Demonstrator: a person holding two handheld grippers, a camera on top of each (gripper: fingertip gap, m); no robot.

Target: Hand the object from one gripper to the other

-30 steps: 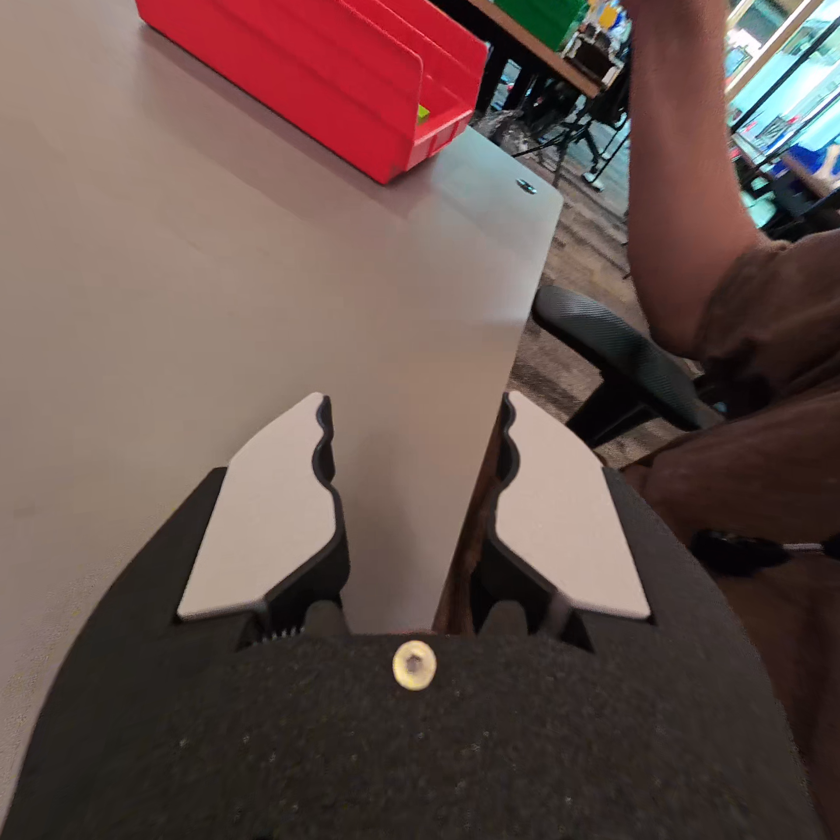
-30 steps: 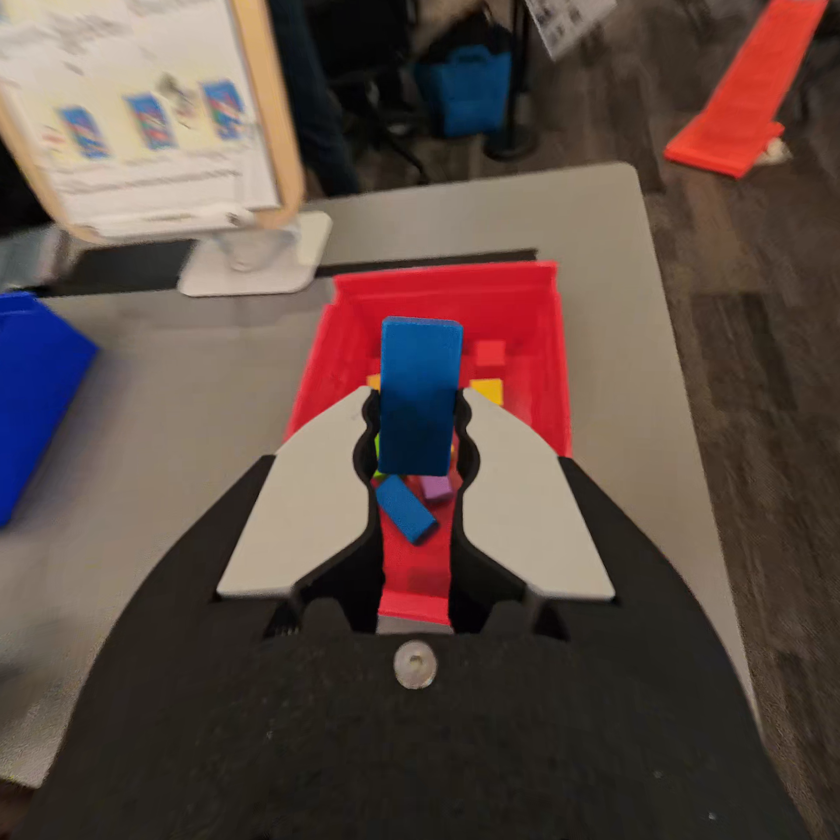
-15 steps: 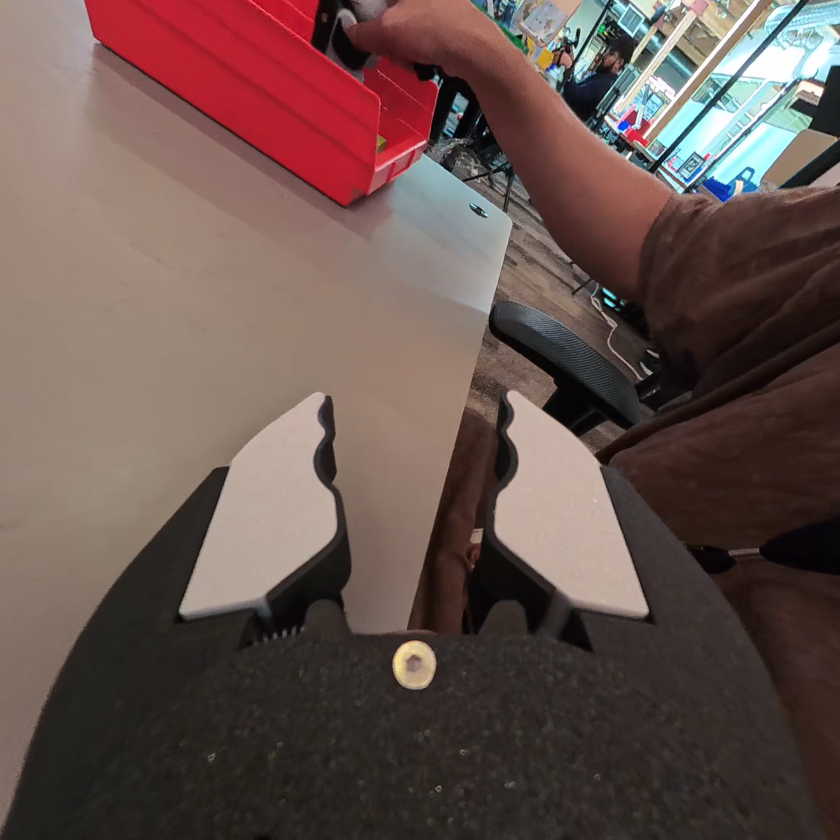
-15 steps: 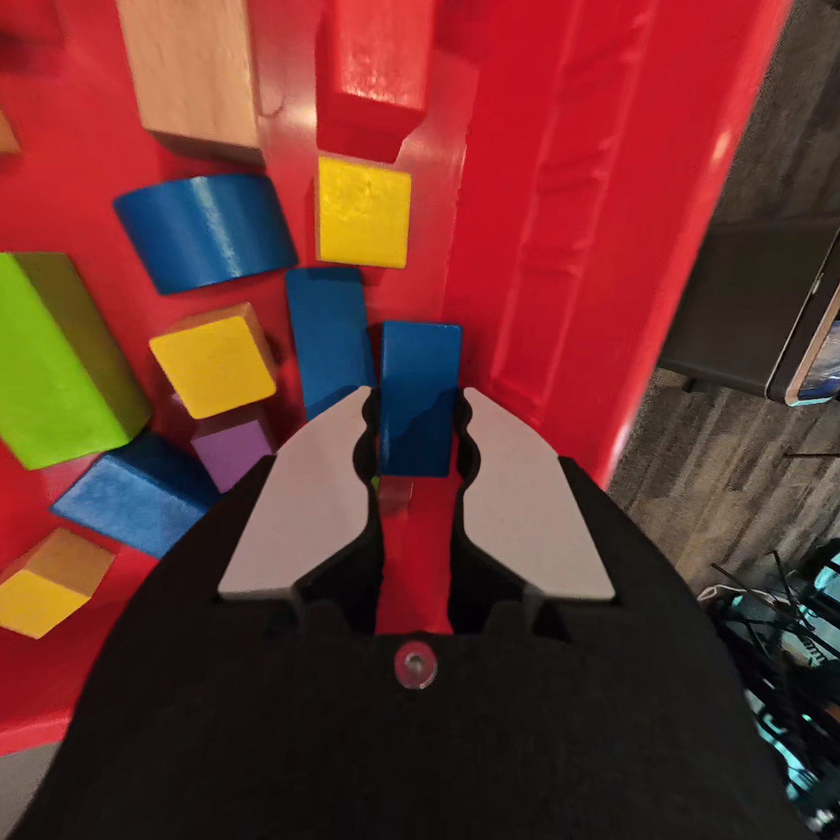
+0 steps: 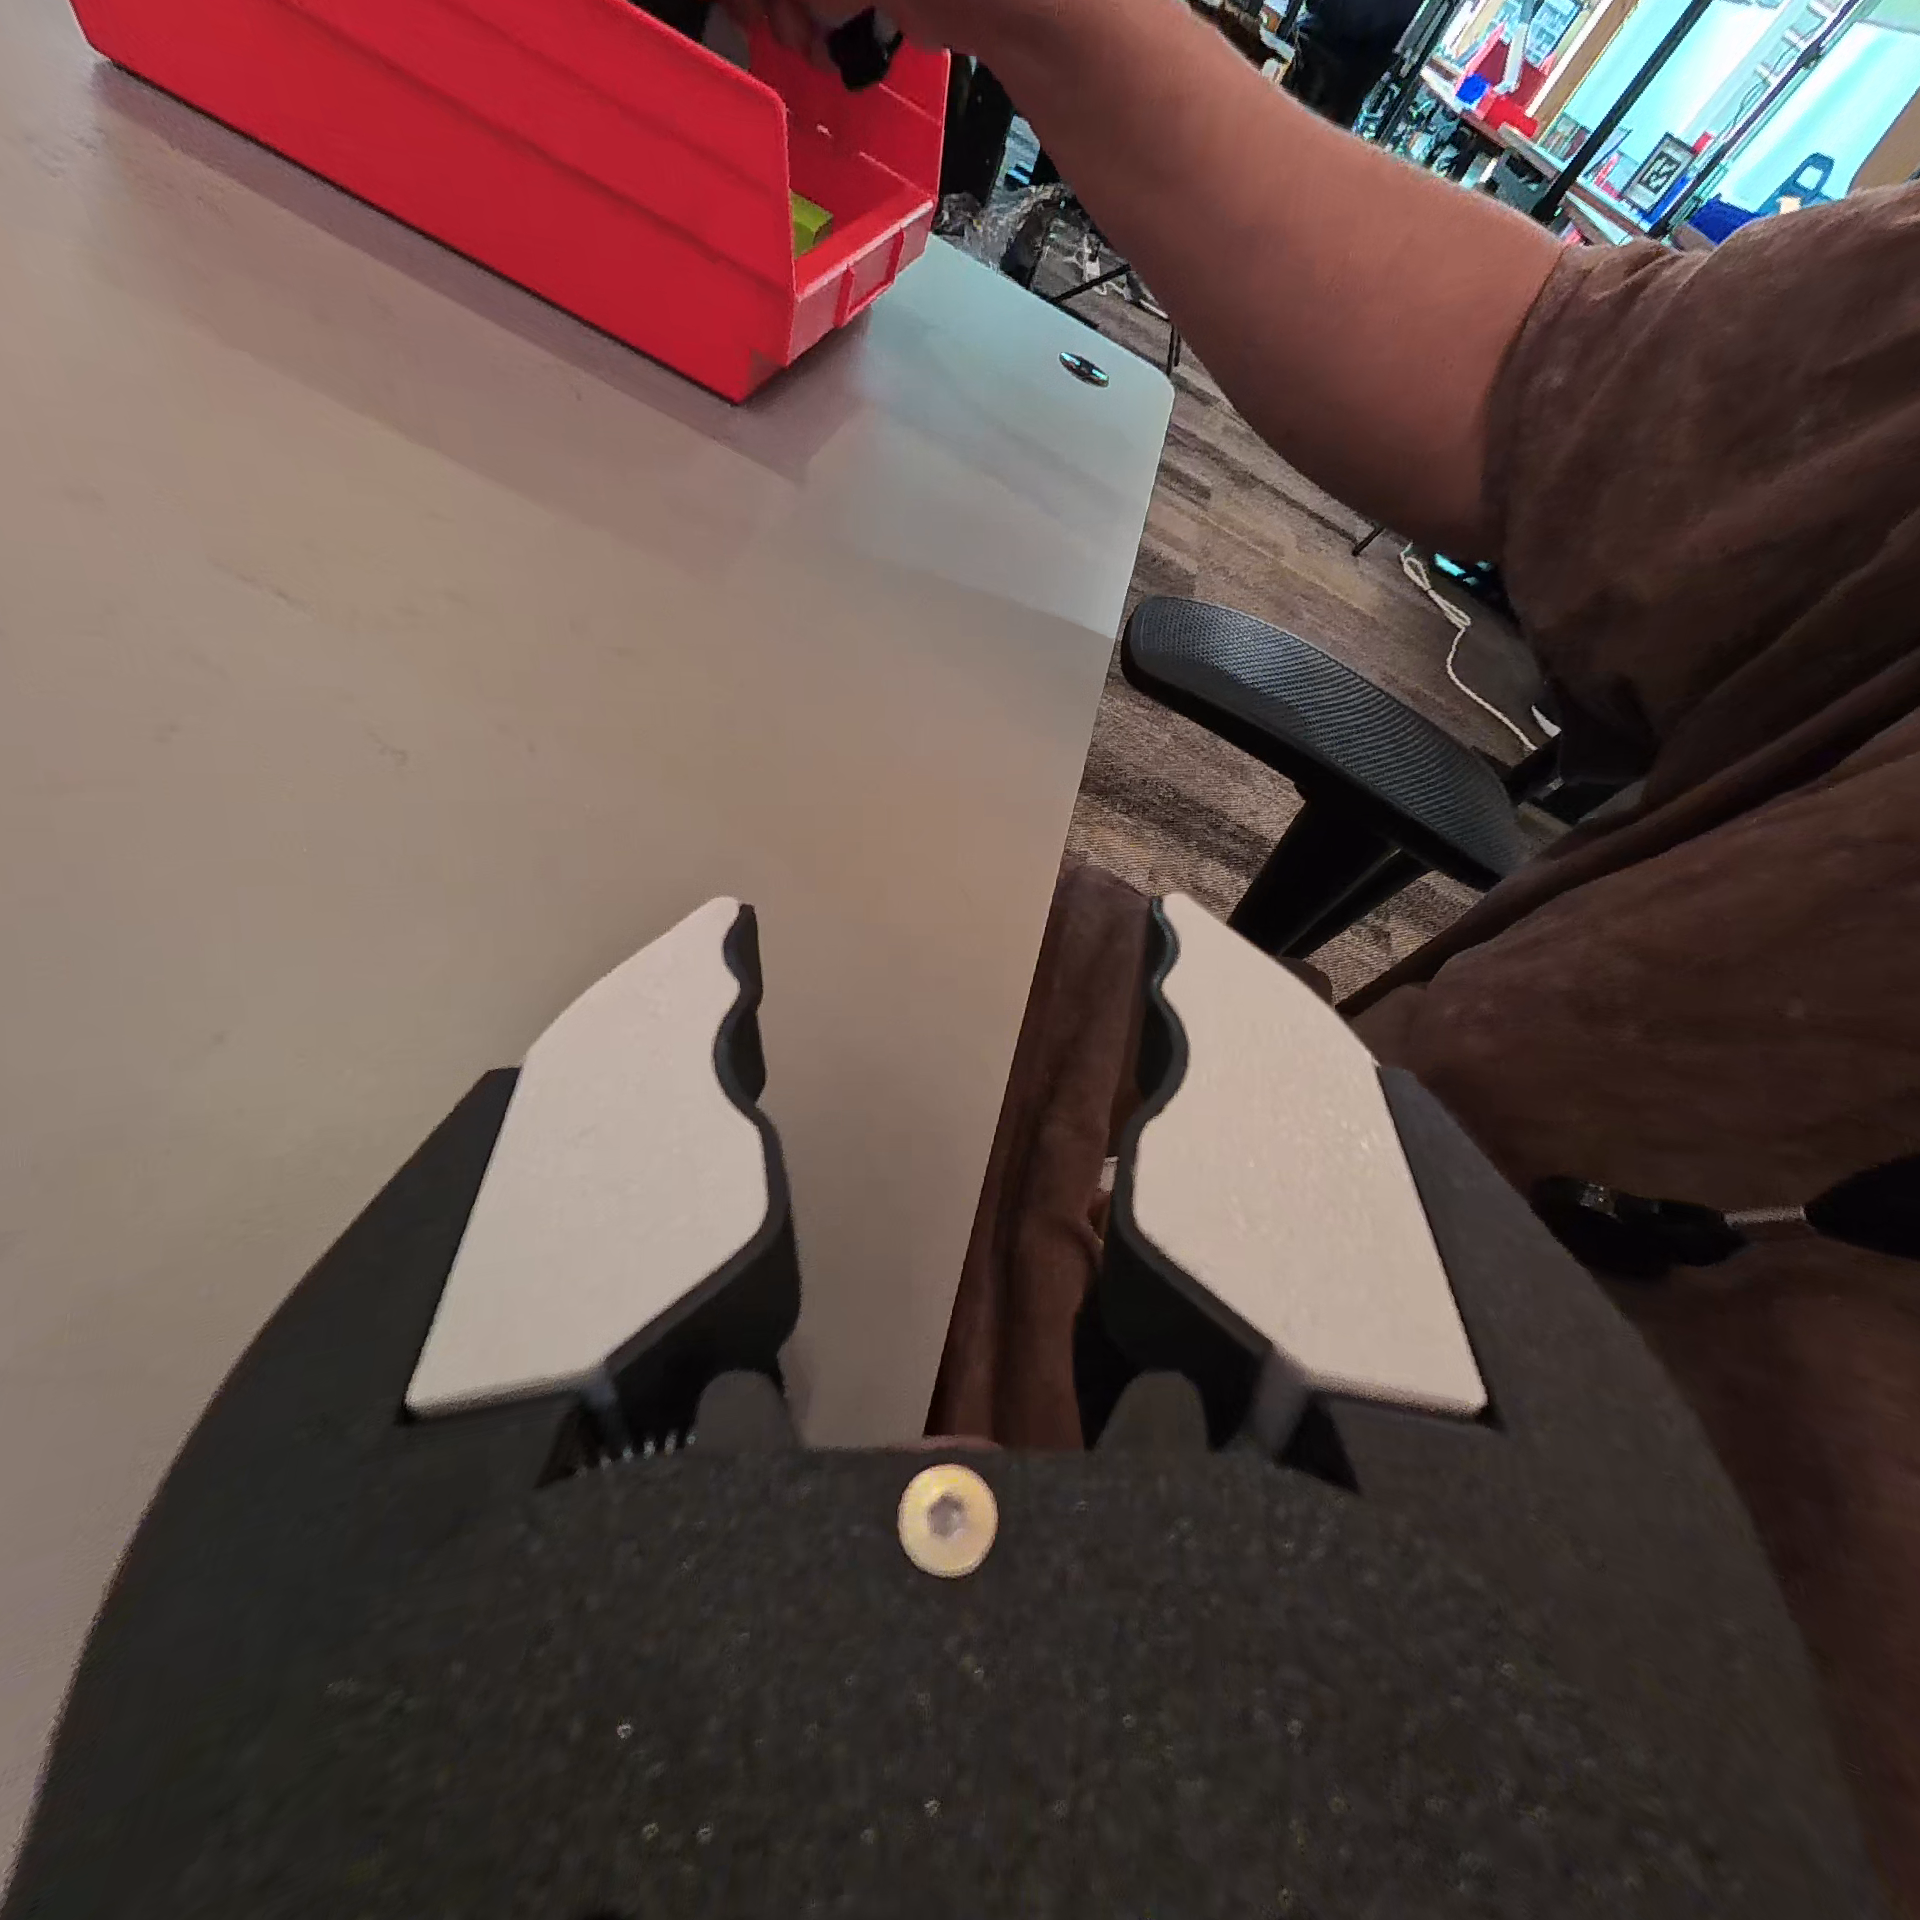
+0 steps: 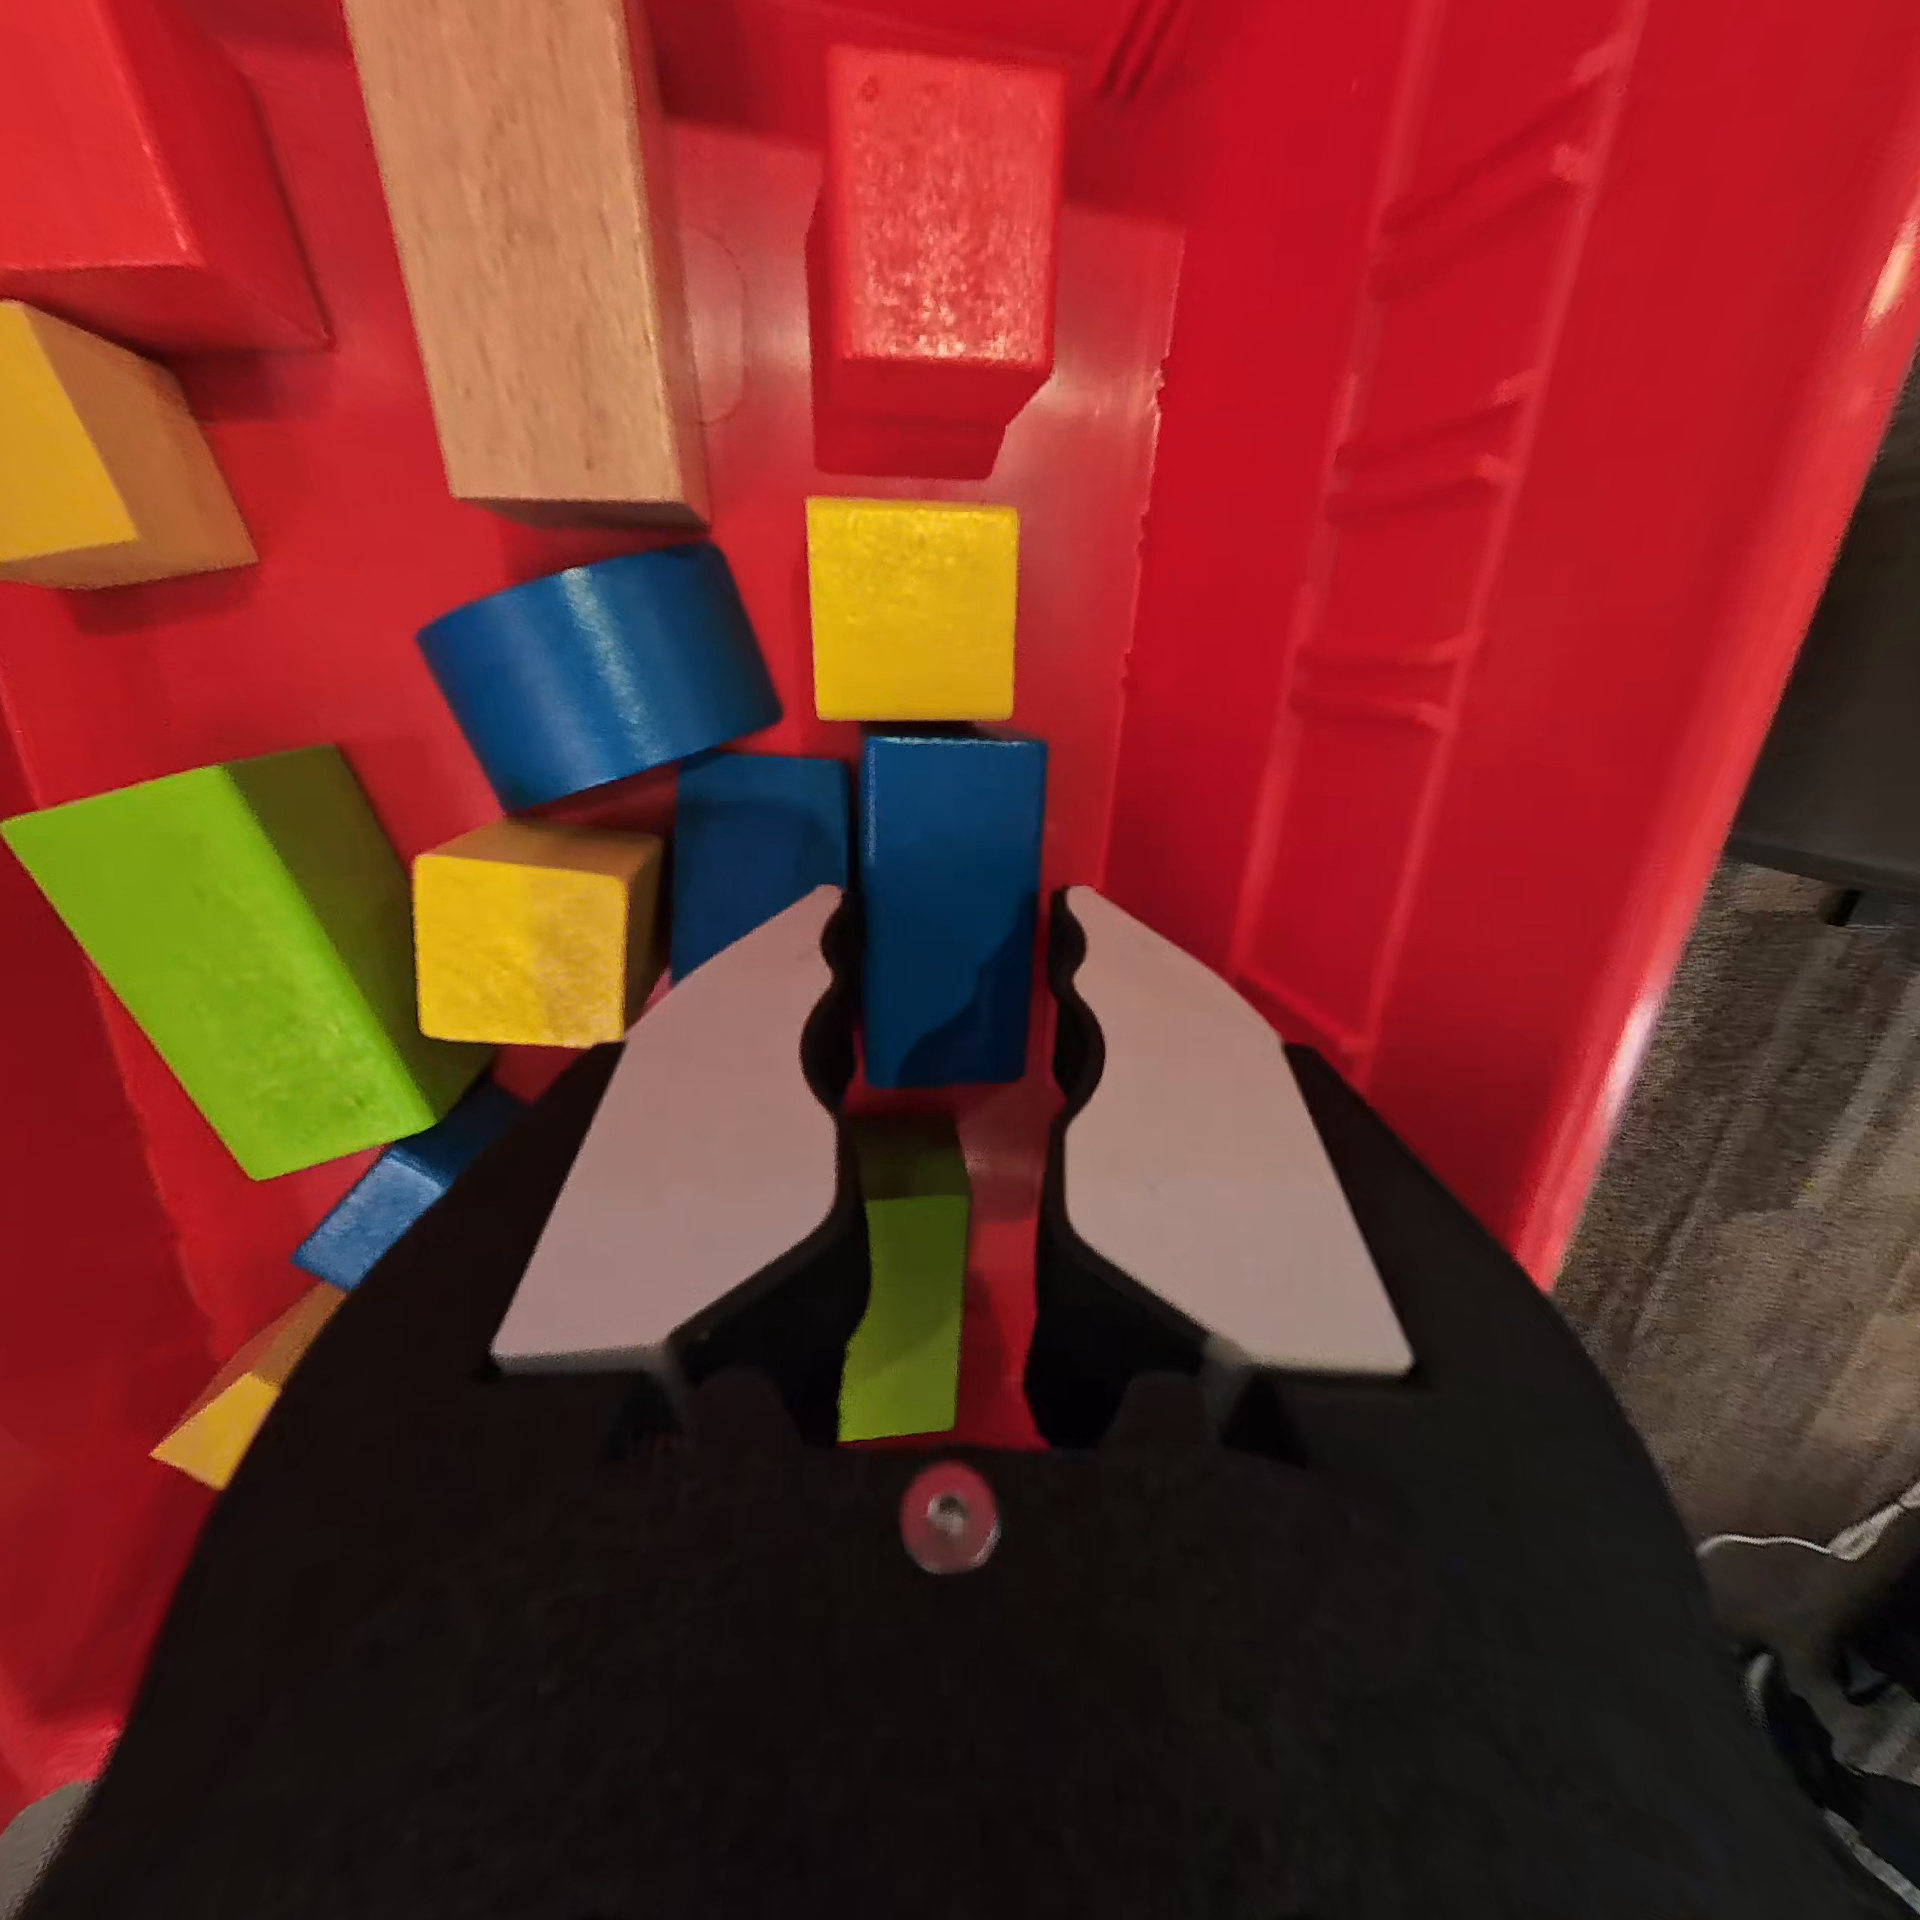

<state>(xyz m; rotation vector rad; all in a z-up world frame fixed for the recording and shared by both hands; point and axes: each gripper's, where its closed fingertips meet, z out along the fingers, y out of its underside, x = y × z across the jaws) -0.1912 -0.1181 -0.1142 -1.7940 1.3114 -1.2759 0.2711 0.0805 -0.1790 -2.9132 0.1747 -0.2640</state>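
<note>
My right gripper point(image 6: 951, 914) is down inside the red bin point(image 6: 1299, 520), shut on a blue rectangular block point(image 6: 951, 831). The block stands out past the fingertips, close above the bin floor, beside a second blue block point(image 6: 758, 842) and under a yellow cube point(image 6: 911, 608). My left gripper point(image 5: 951, 935) is open and empty, low over the front edge of the grey table point(image 5: 416, 623). The red bin point(image 5: 520, 135) shows at the far end of the table in the left wrist view, with the person's arm point(image 5: 1299, 260) reaching into it.
The bin holds several loose blocks: a blue curved one point(image 6: 597, 675), a large green one point(image 6: 208, 956), a yellow one point(image 6: 520, 935), a plain wooden plank point(image 6: 530, 260), a red one point(image 6: 940, 218). A black chair armrest point(image 5: 1330, 727) stands right of the table edge.
My right gripper has carried the blue block from above the bin down into it and a little closer to the floor. My left gripper has stayed open, shifting slightly.
</note>
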